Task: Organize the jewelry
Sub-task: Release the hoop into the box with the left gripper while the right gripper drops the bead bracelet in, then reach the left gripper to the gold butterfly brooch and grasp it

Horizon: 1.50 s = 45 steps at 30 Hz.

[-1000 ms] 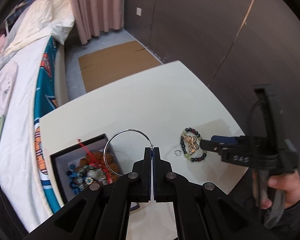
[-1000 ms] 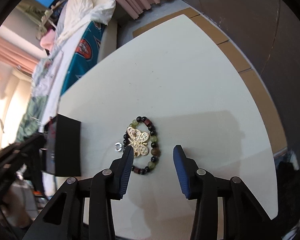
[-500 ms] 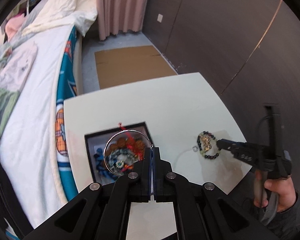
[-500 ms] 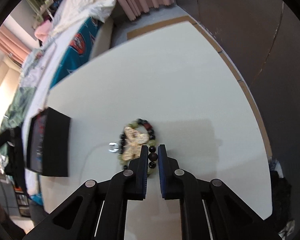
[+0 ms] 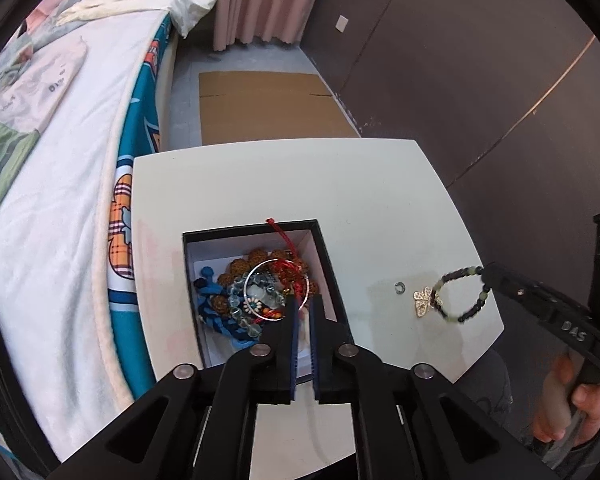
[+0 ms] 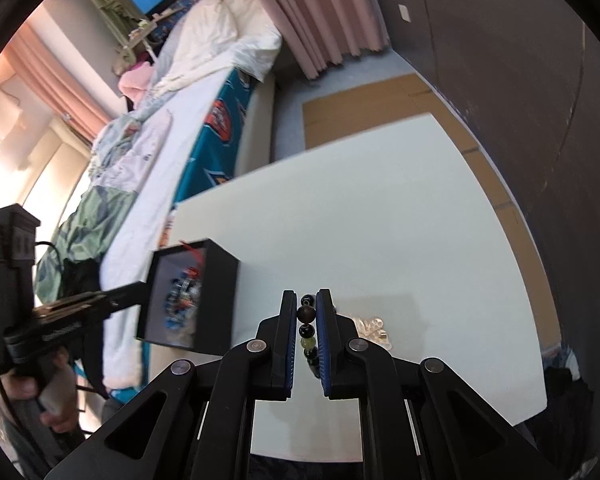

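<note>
A black jewelry box (image 5: pixel 327 264) with a white lining sits on the white table (image 5: pixel 300 184) and holds beads, a blue piece and a red cord. My left gripper (image 5: pixel 303 300) hovers over the box with its jaws slightly apart; the silver hoop (image 5: pixel 276 290) lies in the box by the tips. My right gripper (image 6: pixel 305 300) is shut on the beaded bracelet (image 6: pixel 306 330) and holds it above the table. In the left wrist view the bracelet (image 5: pixel 462 294) hangs from the right gripper with its gold butterfly charm (image 5: pixel 422 302). A small silver ring (image 5: pixel 399 288) lies on the table.
A bed (image 5: pixel 60 160) with a white blanket runs along the table's left side. A flat cardboard sheet (image 5: pixel 268 108) lies on the floor beyond the table. A dark wall (image 5: pixel 480 80) stands to the right. The box also shows in the right wrist view (image 6: pixel 216 300).
My right gripper closed on the beaded bracelet and lifted it off the table. My left gripper carried the silver hoop over the box, and its jaws parted, leaving the hoop inside.
</note>
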Available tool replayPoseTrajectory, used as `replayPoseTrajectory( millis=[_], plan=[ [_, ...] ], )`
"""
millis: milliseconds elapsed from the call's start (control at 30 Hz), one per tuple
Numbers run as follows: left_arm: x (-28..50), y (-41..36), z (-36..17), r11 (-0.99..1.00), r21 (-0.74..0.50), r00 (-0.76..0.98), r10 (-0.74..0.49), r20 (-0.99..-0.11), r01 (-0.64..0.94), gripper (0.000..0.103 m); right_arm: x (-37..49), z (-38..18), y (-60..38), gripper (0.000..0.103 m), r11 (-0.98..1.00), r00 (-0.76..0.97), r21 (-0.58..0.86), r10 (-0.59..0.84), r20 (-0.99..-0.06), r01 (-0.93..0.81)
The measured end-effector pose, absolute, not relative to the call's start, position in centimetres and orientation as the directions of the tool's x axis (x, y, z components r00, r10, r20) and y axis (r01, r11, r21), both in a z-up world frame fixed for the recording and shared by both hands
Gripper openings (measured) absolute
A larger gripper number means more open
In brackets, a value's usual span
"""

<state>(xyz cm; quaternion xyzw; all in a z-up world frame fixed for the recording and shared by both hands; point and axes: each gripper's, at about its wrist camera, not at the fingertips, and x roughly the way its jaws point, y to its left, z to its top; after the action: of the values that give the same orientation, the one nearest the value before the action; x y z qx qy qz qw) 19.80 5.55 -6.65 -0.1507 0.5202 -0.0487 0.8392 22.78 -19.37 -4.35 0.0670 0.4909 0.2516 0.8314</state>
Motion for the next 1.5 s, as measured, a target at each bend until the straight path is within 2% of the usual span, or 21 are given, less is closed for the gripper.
replayPoseTrajectory(
  millis=[67, 133, 200, 500, 767, 867, 900, 967, 1033, 1100, 1500],
  plan=[
    [19.4, 6.1, -6.5, 0.947, -0.31, 0.468, -0.236, -0.852, -0.086, 0.027, 22.6, -3.5, -18.6, 0.011, 0.857, 0.396, 0.359, 0.495, -0.773, -0.37],
    [18.9, 6.8, -6.2, 0.944, -0.313, 0.491, -0.227, -0.841, -0.1, 0.063, 22.5, -2.8, -17.9, 0.011, 0.848, 0.398, 0.361, 0.507, -0.764, -0.387],
    [18.4, 7.6, -5.7, 0.939, -0.323, 0.523, -0.218, -0.824, -0.116, 0.073, 22.3, -2.2, -17.0, 0.011, 0.839, 0.398, 0.363, 0.519, -0.756, -0.405],
    [16.4, 10.9, -4.8, 0.92, -0.35, 0.566, -0.196, -0.8, -0.177, 0.073, 21.7, -0.1, -11.7, 0.011, 0.777, 0.355, 0.382, 0.587, -0.728, -0.5],
    [15.3, 12.8, -4.7, 0.908, -0.358, 0.577, -0.176, -0.798, -0.218, 0.073, 22.3, -0.6, -7.8, 0.011, 0.713, 0.298, 0.426, 0.65, -0.699, -0.557],
    [15.1, 13.0, -4.7, 0.905, -0.362, 0.579, -0.176, -0.796, -0.222, 0.073, 24.4, -3.5, -7.7, 0.012, 0.815, 0.324, 0.351, 0.523, -0.788, -0.462],
    [15.0, 13.0, -4.6, 0.907, -0.36, 0.58, -0.177, -0.795, -0.217, 0.073, 24.8, -4.2, -7.9, 0.012, 0.816, 0.297, 0.367, 0.522, -0.799, -0.446],
    [15.0, 12.9, -4.6, 0.909, -0.363, 0.583, -0.184, -0.791, -0.205, 0.073, 25.0, -5.4, -8.8, 0.02, 0.794, 0.238, 0.431, 0.559, -0.794, -0.428],
    [15.1, 12.7, -4.6, 0.911, -0.364, 0.584, -0.19, -0.789, -0.196, 0.073, 24.7, -5.7, -9.8, 0.057, 0.798, 0.246, 0.438, 0.562, -0.79, -0.415],
    [15.4, 12.4, -4.6, 0.912, -0.364, 0.584, -0.193, -0.788, -0.191, 0.073, 24.3, -5.5, -11.0, 0.068, 0.81, 0.289, 0.423, 0.552, -0.782, -0.406],
    [17.5, 8.3, -4.4, 0.929, -0.353, 0.568, -0.23, -0.79, -0.114, 0.073, 24.4, -5.6, -17.0, 0.068, 0.84, 0.32, 0.43, 0.528, -0.787, -0.33]
  ],
)
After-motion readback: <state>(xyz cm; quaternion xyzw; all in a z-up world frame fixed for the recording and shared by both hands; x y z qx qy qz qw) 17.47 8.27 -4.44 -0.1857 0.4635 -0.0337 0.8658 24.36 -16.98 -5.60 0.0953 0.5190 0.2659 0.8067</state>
